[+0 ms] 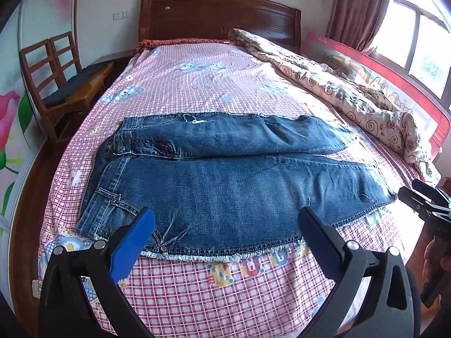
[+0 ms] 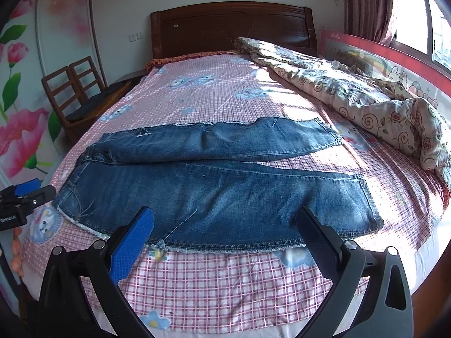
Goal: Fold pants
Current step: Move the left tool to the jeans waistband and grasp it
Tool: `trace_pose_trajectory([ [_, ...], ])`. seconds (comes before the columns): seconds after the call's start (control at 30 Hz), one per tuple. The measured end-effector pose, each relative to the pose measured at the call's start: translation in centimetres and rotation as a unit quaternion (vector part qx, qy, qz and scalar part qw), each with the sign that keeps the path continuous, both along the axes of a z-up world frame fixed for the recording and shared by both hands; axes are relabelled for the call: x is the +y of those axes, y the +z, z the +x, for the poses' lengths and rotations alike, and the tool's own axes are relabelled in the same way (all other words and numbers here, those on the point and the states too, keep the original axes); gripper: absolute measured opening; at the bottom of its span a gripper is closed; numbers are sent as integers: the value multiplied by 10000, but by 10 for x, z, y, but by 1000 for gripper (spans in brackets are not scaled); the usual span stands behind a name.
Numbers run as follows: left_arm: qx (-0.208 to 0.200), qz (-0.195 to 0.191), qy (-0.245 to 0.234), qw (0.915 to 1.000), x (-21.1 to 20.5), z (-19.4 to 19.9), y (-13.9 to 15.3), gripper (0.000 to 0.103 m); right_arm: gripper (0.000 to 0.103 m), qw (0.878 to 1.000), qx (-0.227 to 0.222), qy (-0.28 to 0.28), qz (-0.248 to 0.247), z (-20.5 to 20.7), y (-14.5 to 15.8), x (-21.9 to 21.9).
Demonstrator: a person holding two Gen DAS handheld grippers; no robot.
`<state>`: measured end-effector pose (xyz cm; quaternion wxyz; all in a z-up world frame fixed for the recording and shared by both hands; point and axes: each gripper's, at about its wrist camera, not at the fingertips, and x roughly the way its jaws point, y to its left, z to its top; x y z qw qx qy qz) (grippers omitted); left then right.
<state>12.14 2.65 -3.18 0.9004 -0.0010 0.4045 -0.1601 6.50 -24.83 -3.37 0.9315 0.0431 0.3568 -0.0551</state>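
Hovering, left wrist view: left hand-held gripper spread apart, empty, over jeans lying flat mid-frame on bed | right wrist view: right hand-held gripper likewise apart, empty | denim likely heavy, limp; grip waistband and hems.

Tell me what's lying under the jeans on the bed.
The jeans lie flat and spread directly on the pink checked bedsheet, with both legs side by side. Whether anything else sits beneath the denim cannot be seen, since it covers that patch.
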Motion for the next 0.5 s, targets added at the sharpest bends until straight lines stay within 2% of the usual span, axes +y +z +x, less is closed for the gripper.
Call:
trace_pose_trajectory([
  [0.1, 751, -268, -58, 9968, 16, 42, -13, 101, 100, 9999, 92, -64, 19, 11, -3, -11],
  [0.17, 1356, -518, -139, 9893, 29, 75, -27, 101, 100, 9998, 164, -97, -13, 19, -6, -17],
  [0.2, 1533, -627, -118, 9861, 37, 91, -31, 101, 100, 9997, 199, -110, -36, 23, -8, -20],
  [0.33, 1803, -1044, 189, 9779, 74, 156, -33, 101, 100, 9992, 360, -166, -86, 40, -18, -26],
  [0.4, 1830, -1090, 530, 9756, 94, 192, -31, 101, 100, 9988, 451, -178, -102, 50, -24, -27],
  [0.5, 1945, -1425, 703, 9679, 121, 246, -34, 101, 100, 9982, 561, -162, -126, 65, -32, -25],
])
